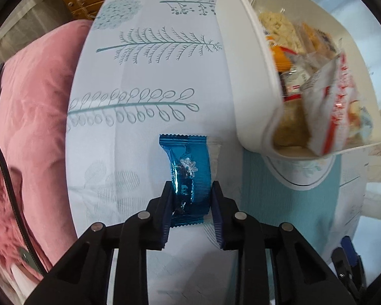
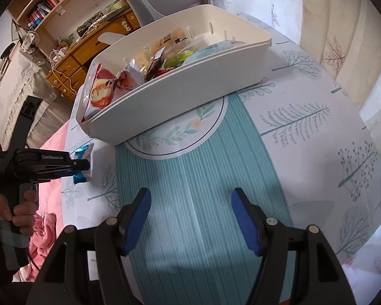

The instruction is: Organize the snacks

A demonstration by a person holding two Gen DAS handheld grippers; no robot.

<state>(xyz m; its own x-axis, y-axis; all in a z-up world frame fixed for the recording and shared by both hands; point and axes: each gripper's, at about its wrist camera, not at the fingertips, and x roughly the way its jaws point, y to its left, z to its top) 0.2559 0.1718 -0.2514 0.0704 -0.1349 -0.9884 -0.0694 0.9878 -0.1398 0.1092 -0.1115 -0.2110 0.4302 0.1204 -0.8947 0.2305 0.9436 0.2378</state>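
Two grippers: one person, one in each hand.
L fingers: left gripper [image 1: 190, 198] points down, pads [image 1: 168, 203] closed in on the blue snack [image 1: 188, 175], both sides touching the wrapper at its near half. Looks pinched, wrapper creased btwn pads.
R fingers: right gripper [image 2: 190, 216] spread wide, nothing btwn, hovering over the teal runner [image 2: 190, 178].
Snack pos: flat on the cloth [image 1: 144, 81], near its left edge, just beside the bin [image 2: 180, 89]; far end sticks out past the pads.
Handling: judged light, foil slick + crinkly, contents prob. brittle. Grip across the narrow width mid-body, not the crimped end seals; easy squeeze.
Bin: white, open top, part full of mixed packets, sits on a round mat [image 2: 180, 137]. Room left inside, far end.
Surface: soft printed cloth, leaf/tree pattern, may bunch under a drag.
Room: pink blanket [image 1: 38, 96] at left, wood desk and shelves [image 2: 71, 33] beyond, chair behind bin.
Hand: hand [image 2: 20, 211] on left gripper's handle.
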